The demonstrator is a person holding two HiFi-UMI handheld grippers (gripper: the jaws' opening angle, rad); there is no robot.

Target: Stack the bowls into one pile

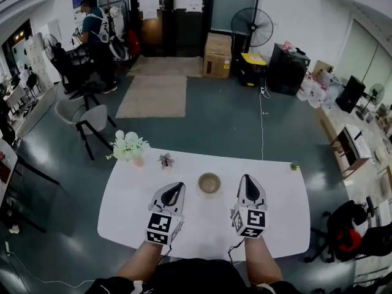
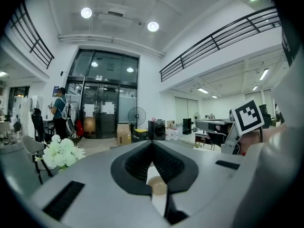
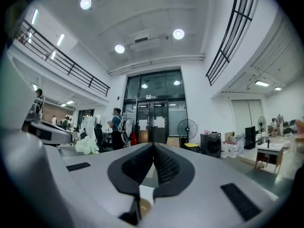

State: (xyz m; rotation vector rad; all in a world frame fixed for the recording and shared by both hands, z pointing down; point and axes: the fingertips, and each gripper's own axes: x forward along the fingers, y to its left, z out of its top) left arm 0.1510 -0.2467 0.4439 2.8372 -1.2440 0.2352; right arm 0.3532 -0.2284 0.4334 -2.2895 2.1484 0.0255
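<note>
Item: white oval surface (image 1: 275, 213), seen from above, on a grey floor. Task's thing: one tan bowl (image 1: 209, 183), upright, near the middle of the surface, between the two grippers and a little beyond their tips, touching neither; whether further bowls are nested inside it cannot be told. Left gripper (image 1: 176, 188): held above the near half of the surface, just left of the bowl, pointing away from the person; in the left gripper view its jaws meet at the tips, clenched with nothing between them, and a sliver of the bowl shows through the gap lower down. Right gripper (image 1: 247, 181): held just right of the bowl, roughly parallel to the left one; in the right gripper view its jaws are likewise closed tip to tip and grasp nothing. Other contents of the surface: a bunch of white flowers (image 1: 128, 146) at the far left corner; a small dark potted plant (image 1: 166, 160) just right of it; a small green object (image 1: 294, 166) at the far right edge. Surroundings: a grey chair (image 1: 82, 118) left of the surface, a cardboard box (image 1: 217, 55) and a standing fan (image 1: 252, 26) by the back wall, a person (image 1: 95, 29) standing at the far left.
</note>
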